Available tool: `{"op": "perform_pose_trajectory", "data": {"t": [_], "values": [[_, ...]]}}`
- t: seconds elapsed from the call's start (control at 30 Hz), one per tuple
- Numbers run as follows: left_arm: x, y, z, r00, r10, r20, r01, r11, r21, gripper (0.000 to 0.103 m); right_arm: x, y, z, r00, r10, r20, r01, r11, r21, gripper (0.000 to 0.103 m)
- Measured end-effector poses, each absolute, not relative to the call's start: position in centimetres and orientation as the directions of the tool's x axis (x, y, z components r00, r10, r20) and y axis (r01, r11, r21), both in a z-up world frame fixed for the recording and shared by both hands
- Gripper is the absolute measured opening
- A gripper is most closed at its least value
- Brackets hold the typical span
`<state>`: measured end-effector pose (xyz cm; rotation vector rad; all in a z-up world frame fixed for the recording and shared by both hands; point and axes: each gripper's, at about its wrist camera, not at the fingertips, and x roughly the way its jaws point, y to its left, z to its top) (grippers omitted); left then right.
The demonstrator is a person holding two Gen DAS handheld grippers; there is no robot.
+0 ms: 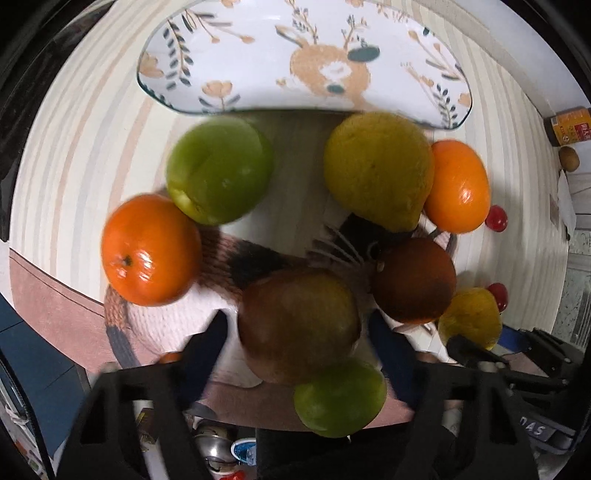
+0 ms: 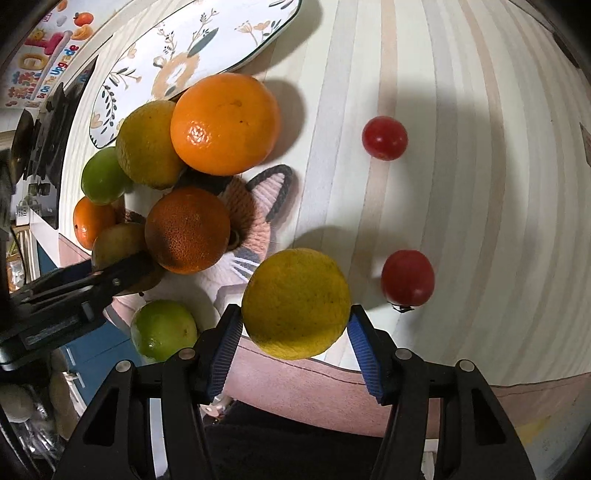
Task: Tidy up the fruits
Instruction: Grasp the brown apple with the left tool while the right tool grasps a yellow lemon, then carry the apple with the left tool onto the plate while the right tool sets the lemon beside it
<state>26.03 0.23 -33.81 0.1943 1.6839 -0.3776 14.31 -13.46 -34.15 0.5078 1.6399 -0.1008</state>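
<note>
A: What do we hold in the right gripper point(image 2: 295, 325)?

B: A yellow citrus fruit point(image 2: 295, 303), round, dull and finely pitted. Our blue ribbed pads point(image 2: 228, 345) sit on both its sides, so the jaws are closed on it, just over the near edge of the striped tablecloth point(image 2: 461, 147).

A: And the left gripper point(image 1: 299, 343)?

B: It has a brownish-green fruit point(image 1: 298, 325) between its dark pads point(image 1: 208, 347). We see the fruit filling the gap, the jaws gripping it, though that view is blurred.

A: What lies around them?

B: A heap of fruit over a knitted cat-shaped mat point(image 2: 258, 206), pink and grey with a looped ear. In it we count a dark, rough orange point(image 2: 187, 229), a bright glossy orange point(image 2: 225, 123) touching a yellow-green lemon point(image 2: 147, 144), a smooth green fruit point(image 2: 101, 177) behind, a small orange point(image 2: 90, 221) toward the left edge, and a second green fruit point(image 2: 164, 328) at the near edge, beside our right pad.

A: Beyond the heap?

B: A white tray point(image 2: 229, 33) with a dark rim, painted with flowers and a deer, lies at the far side of the surface. Two small red tomatoes point(image 2: 385, 137) point(image 2: 407, 277), shiny and smooth, sit apart on bare cloth toward the right, the nearer one just beside our yellow fruit.
</note>
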Motion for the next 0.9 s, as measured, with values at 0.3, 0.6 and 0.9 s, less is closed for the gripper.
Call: {"op": "perform_pose_trajectory", "data": {"t": [0.3, 0.6, 0.9], "values": [[24.7, -0.4, -34.8, -0.103, -0.107, -0.989, 0.323, 0.937, -0.135, 0.064, 13.8, -14.8, -34.6, -0.011, 0.317, -0.948, 0.426, 0.86, 0.282, 0.066], [23.8, 1.9, -32.9, -0.076, -0.132, -0.988, 0.286, 0.947, -0.148, 0.064, 13.7, -14.0, -33.6, 0.023, 0.307, -0.951, 0.397, 0.871, 0.291, 0.061], [28.2, 1.4, -24.8, 0.045, -0.246, -0.968, 0.306, 0.926, -0.222, 0.064, 20.9, -17.2, -26.9, 0.188, 0.303, -0.934, 0.313, 0.883, 0.349, 0.061]]}}
